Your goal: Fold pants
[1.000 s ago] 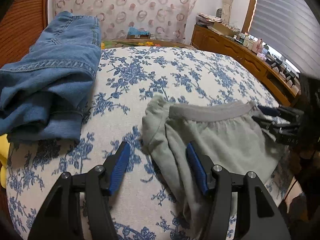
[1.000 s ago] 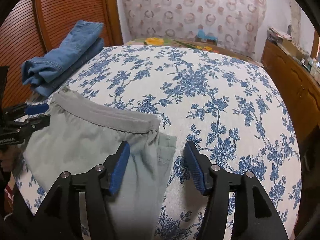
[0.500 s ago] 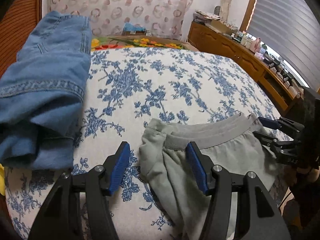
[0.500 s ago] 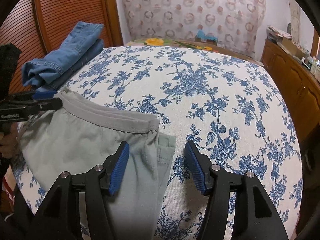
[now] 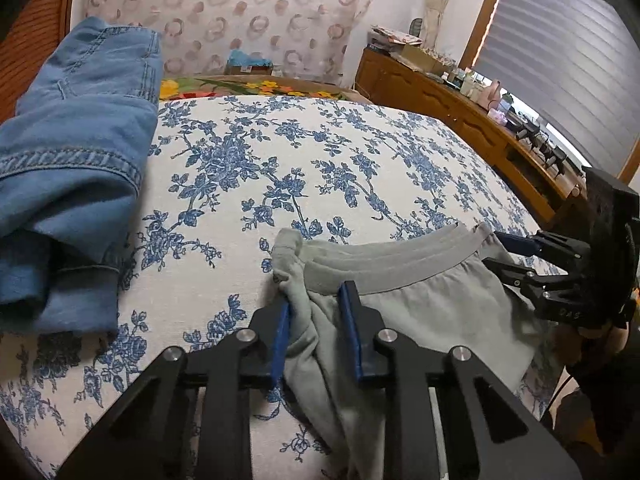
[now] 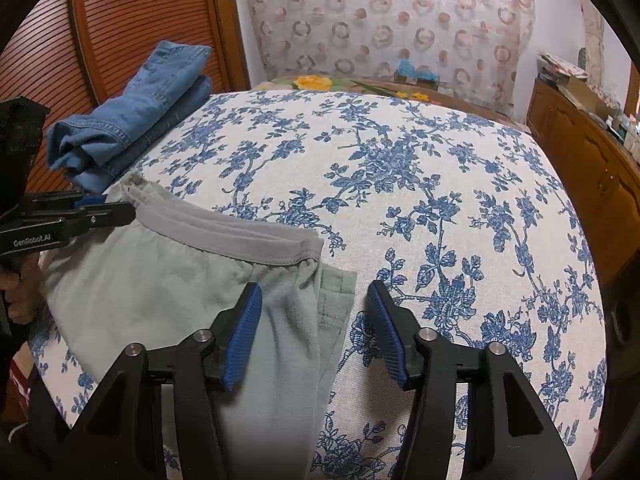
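Now left gripper (image 5: 316, 306) jaws narrowed onto gray pants (image 5: 420, 300); right gripper (image 6: 316, 308) jaws wide.

The pants (image 6: 168, 292) are laid at the bed's (image 6: 400, 200) near edge; folded jeans (image 6: 132, 120) are stacked behind-left.

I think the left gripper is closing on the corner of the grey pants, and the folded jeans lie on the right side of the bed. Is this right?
Not quite. In the right wrist view the folded jeans lie on the bed's left side. The left gripper is indeed at the corner of the grey pants.
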Available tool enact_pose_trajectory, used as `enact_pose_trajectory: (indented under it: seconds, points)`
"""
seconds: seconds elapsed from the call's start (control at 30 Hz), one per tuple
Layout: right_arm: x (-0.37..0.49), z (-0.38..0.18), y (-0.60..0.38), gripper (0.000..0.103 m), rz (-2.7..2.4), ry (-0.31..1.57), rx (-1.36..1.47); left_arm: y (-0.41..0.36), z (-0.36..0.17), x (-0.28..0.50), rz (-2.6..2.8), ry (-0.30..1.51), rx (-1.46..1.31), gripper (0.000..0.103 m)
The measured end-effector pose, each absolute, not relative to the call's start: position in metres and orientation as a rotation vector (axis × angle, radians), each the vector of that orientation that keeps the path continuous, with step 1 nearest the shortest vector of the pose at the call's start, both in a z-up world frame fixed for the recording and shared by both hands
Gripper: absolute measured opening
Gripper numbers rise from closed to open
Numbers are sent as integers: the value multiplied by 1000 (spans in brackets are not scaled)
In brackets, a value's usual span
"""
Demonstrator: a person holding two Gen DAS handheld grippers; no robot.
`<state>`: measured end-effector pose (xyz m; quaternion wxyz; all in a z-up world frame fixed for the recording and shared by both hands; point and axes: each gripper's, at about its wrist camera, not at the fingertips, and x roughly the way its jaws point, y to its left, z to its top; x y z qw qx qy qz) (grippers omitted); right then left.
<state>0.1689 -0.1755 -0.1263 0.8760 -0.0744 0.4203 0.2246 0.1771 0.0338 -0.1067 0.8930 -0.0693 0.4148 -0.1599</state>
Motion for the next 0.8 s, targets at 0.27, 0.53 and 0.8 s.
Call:
enact_pose_trajectory:
  seconds: [0.27,0.53,0.8]
  points:
    - [169,-125,-176,21,515,881,-140,32,-97,168,-345,809,-145,13]
    - [157,-118,-181,8,543,866,-66,30,-77,146,-360,730,-141,12]
    - [136,-92,-181,8,538,775,-70,26,-53,124,-368,653,-132,12]
